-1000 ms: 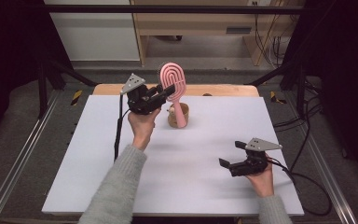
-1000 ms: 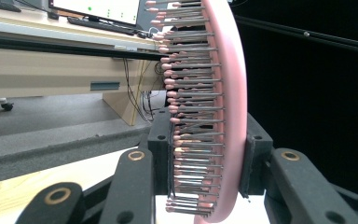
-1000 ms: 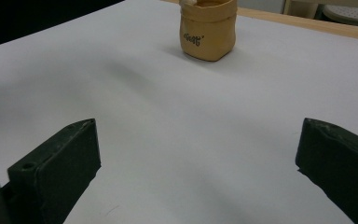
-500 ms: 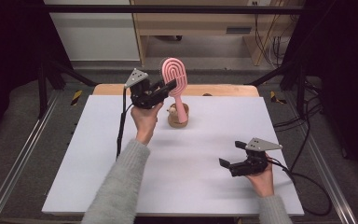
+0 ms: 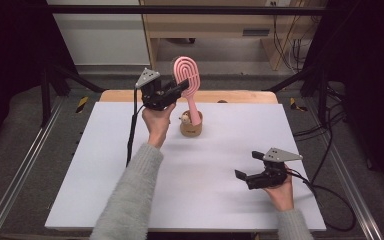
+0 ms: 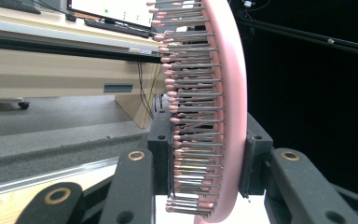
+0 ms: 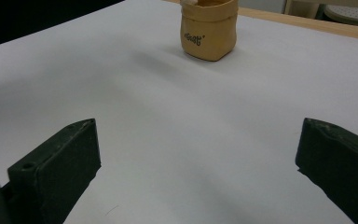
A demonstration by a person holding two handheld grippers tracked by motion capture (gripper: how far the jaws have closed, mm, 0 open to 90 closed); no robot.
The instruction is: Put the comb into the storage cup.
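One pink hairbrush (image 6: pixel 223 116) sat pinched between the left gripper (image 5: pixel 179 90) jaws; one tan pot (image 7: pixel 209 28) stood ahead of the right gripper (image 5: pixel 247 167), whose jaws were spread.

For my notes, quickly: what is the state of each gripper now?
Left gripper: closed on the pink hairbrush.
Right gripper: open, holding nothing.

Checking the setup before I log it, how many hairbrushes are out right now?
1. The pink hairbrush stands with its handle in the small tan pot, its head clamped by the left gripper. None seems hidden.
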